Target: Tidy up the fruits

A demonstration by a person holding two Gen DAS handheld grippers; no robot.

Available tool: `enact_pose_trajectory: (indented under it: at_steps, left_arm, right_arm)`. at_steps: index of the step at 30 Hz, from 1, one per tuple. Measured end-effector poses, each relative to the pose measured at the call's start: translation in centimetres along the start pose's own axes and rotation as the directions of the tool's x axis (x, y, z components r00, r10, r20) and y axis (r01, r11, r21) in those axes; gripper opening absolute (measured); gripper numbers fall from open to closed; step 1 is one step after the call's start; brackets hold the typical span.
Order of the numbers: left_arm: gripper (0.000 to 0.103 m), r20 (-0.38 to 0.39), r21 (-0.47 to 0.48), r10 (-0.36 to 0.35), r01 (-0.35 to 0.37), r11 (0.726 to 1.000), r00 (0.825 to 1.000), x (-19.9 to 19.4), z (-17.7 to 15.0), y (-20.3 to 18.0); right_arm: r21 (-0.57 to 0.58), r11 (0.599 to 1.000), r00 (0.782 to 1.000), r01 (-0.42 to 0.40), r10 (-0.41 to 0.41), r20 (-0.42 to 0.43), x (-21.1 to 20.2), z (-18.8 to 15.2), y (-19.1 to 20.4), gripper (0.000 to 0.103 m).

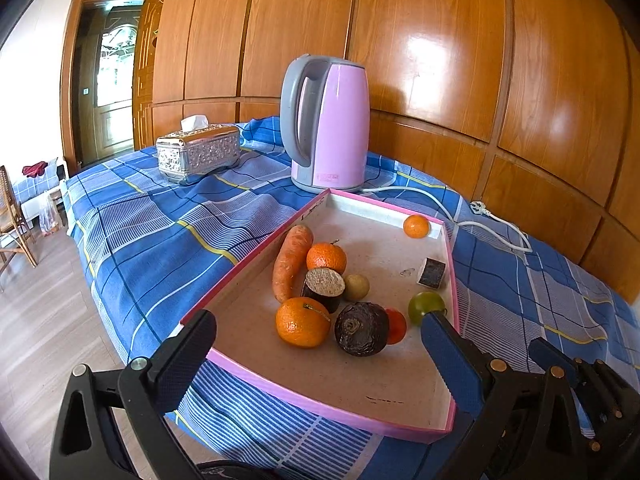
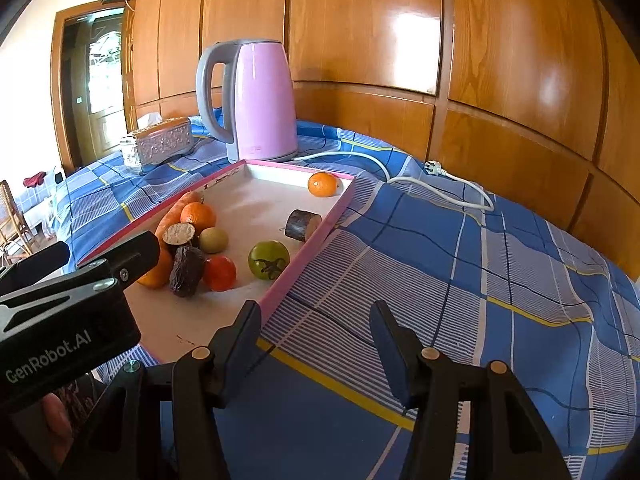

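Note:
A pink-rimmed tray [image 1: 256,256] lies on the blue checked cloth. In it are a carrot [image 1: 292,264], two mandarins [image 1: 326,257] [image 1: 302,322], a dark beet [image 1: 360,328], a cut dark root [image 1: 324,286], a red tomato [image 1: 396,326] and a green tomato [image 1: 426,306]. A small orange [image 1: 416,226] sits alone in the far corner. My left gripper [image 1: 316,320] hovers open over the tray's near end, gripping nothing. My right gripper [image 2: 314,316] is open and empty above the cloth, just right of the tray's rim [image 2: 316,236], with the green tomato [image 2: 269,260] ahead to its left.
A lilac kettle [image 1: 326,124] stands behind the tray, and its white cord [image 1: 480,220] trails right across the cloth. A silver tissue box [image 1: 198,152] sits at the back left. Wood panelling closes the far side. The cloth drops to the floor on the left.

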State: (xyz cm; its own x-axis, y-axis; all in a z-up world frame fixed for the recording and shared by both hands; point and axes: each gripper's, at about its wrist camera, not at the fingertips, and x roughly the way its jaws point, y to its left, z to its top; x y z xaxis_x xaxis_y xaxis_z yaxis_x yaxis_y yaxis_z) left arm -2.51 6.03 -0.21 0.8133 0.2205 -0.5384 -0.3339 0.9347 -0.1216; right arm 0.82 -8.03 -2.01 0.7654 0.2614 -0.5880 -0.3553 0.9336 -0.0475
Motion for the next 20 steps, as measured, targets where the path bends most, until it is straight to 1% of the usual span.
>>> enact_pose_trajectory:
  at_steps: [15,20]
  left_arm:
    - [0.103,0.009,0.001,0.004,-0.004,1.0,1.0,-0.16,0.0,-0.11]
    - [0.102,0.016,0.02,-0.007,0.007,1.0,1.0,-0.33,-0.01,-0.54]
  right_arm:
    - [-0.006,1.0,1.0,0.008,-0.008,0.0,-0.06,-0.04,0.0,0.057]
    - [-0.008,1.0,1.0,0.015,-0.015,-0.004,0.05,-0.04,0.01,0.057]
